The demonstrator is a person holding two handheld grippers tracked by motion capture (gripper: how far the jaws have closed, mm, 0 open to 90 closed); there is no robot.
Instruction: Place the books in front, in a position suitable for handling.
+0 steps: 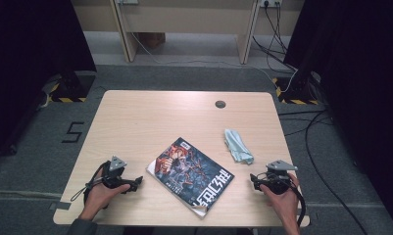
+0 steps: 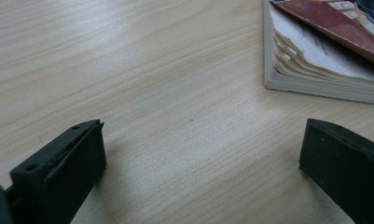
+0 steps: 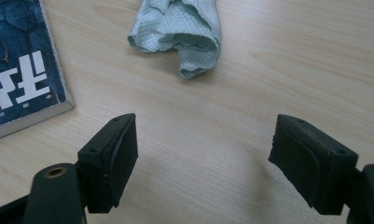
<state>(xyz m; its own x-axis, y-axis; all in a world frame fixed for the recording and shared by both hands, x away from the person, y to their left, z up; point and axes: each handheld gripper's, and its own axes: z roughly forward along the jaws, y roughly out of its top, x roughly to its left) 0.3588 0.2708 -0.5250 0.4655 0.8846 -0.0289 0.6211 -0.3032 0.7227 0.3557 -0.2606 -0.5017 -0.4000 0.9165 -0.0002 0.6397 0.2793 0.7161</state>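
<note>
- The book [image 1: 191,176] lies closed mid-counter [image 1: 135,117], between both tools.
- Left tool [image 1: 135,185]: jaws wide, empty, just beside the book.
- Right tool [image 1: 255,180]: jaws wide, empty, near the cloth [image 1: 238,146].

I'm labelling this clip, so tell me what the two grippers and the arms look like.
Both grippers, left gripper and right gripper, are black with two blocky jaws, a grey three-cornered plate on top and a black trailing cable. The left arm ends in a grey sleeve.
</note>
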